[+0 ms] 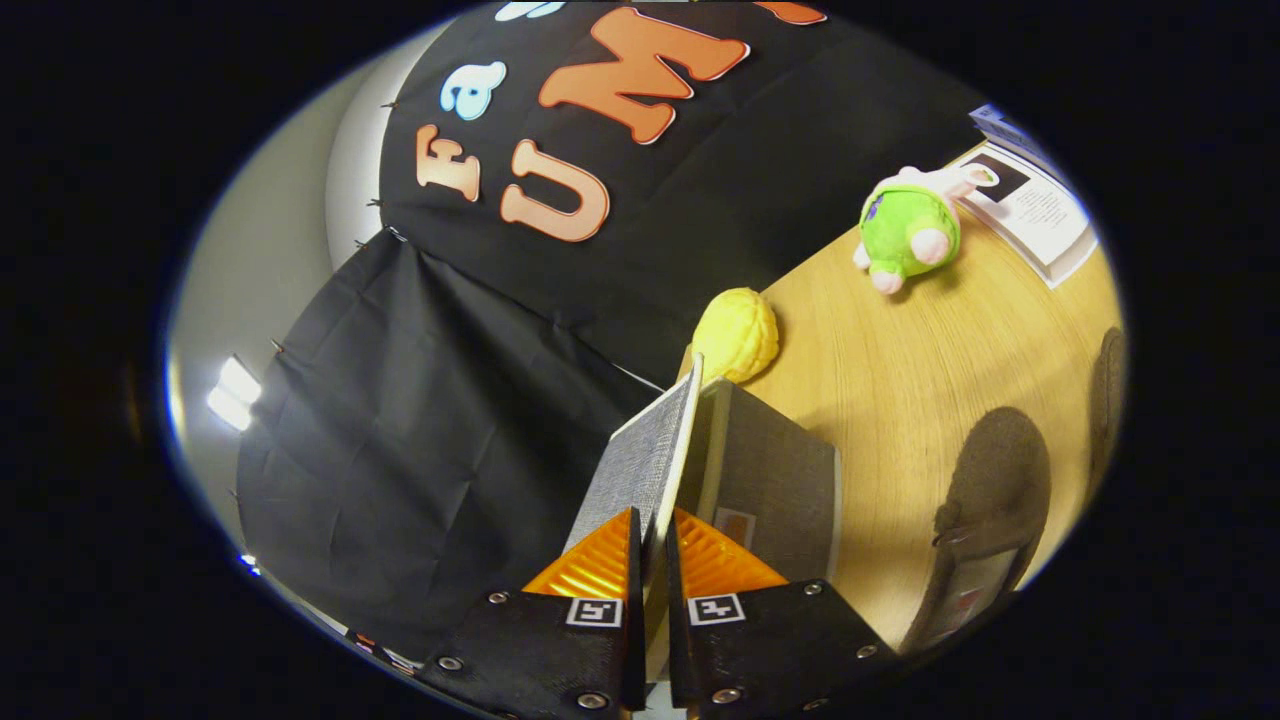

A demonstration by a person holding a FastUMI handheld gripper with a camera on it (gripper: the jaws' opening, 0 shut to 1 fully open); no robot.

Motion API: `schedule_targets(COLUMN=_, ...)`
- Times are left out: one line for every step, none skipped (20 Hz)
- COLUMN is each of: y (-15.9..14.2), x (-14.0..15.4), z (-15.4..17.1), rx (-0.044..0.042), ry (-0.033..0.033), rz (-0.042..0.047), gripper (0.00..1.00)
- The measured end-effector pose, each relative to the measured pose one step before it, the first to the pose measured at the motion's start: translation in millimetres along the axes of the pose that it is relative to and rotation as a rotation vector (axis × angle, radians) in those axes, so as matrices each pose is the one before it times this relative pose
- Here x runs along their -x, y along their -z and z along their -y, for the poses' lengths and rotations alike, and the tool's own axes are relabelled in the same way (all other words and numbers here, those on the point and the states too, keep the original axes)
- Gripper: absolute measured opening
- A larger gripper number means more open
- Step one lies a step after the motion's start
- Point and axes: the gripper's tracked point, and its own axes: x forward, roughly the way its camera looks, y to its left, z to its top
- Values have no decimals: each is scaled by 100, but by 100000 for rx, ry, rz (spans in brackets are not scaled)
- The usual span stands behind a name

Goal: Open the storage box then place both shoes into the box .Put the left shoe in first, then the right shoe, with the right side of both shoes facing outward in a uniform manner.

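Note:
My gripper (pixel 652 545) is shut on the thin edge of the storage box's grey fabric lid (pixel 640 460), which stands lifted up between the fingers. The grey storage box (pixel 770 480) sits just ahead and to the right of the fingers on the wooden table (pixel 900 360), its inside partly showing behind the raised lid. A dark grey shoe (pixel 985 510) lies on the table to the right of the box. The dark edge of a second shoe (pixel 1108 385) shows further right.
A yellow knobbly ball (pixel 738 335) rests just beyond the box at the table's back edge. A green and pink plush toy (pixel 908 232) lies further back, next to a printed sheet (pixel 1035 205). Black cloth walls the booth behind the table.

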Motion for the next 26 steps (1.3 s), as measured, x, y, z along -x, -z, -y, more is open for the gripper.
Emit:
schedule_targets(y=-245, x=167, z=-993, rx=1128, ry=-1131, rz=637, gripper=9)
schedule_targets(y=-270, x=-7, z=-1032, rx=1030, ry=-1427, rz=458, gripper=9)
schedule_targets(y=-138, x=5, z=-1277, rx=678, ry=-1728, rz=374, gripper=10)
schedule_targets(y=-227, x=-130, z=-1277, rx=731, ry=-1955, rz=454, gripper=10)
schedule_targets(y=-206, x=-267, z=-1398, rx=976, ry=-1762, rz=609, gripper=10)
schedule_targets(y=-173, x=-271, z=-1175, rx=1072, ry=-1360, rz=426, gripper=11)
schedule_targets(y=-90, x=-252, z=-1243, rx=571, ry=-1527, rz=818, gripper=11)
schedule_targets(y=-68, x=-414, z=-1019, rx=382, ry=-1653, rz=535, gripper=11)
schedule_targets(y=9, x=-510, z=-1261, rx=116, ry=-1535, rz=502, gripper=11)
schedule_targets(y=200, x=-392, z=-1113, rx=95, ry=-1212, rz=161, gripper=11)
schedule_targets(y=67, x=-574, z=-946, rx=-509, ry=-924, rz=180, gripper=10)
schedule_targets(y=81, x=-851, z=-1001, rx=-283, ry=-1110, rz=135, gripper=11)
schedule_targets(y=117, x=-742, z=-972, rx=-346, ry=-1093, rz=659, gripper=11)
schedule_targets(y=250, x=-843, z=-883, rx=-197, ry=-653, rz=75, gripper=11)
schedule_targets(y=329, x=-652, z=-735, rx=15, ry=-819, rz=317, gripper=11)
schedule_targets(y=346, x=-816, z=-746, rx=267, ry=-909, rz=257, gripper=11)
schedule_targets(y=417, x=-524, z=-935, rx=304, ry=-863, rz=471, gripper=11)
schedule_targets(y=437, x=-762, z=-628, rx=643, ry=-922, rz=163, gripper=12)
schedule_targets(y=605, x=-538, z=-578, rx=265, ry=-986, rz=-334, gripper=13)
schedule_targets(y=687, x=-710, z=-558, rx=-209, ry=-1347, rz=-1172, gripper=18)
schedule_targets(y=525, x=-696, z=-804, rx=-94, ry=-1507, rz=-1596, gripper=23)
schedule_targets(y=748, x=-563, z=-237, rx=667, ry=-794, rz=-1830, gripper=34)
schedule_targets(y=827, x=-398, z=-221, rx=1144, ry=-398, rz=-1774, gripper=38)
schedule_targets(y=679, x=-315, z=-73, rx=1792, ry=-221, rz=-1837, gripper=46)
schedule_targets(y=738, x=-173, z=-155, rx=1755, ry=-255, rz=-1344, gripper=51)
schedule_targets(y=522, x=-261, z=106, rx=1624, ry=-272, rz=-1915, gripper=60)
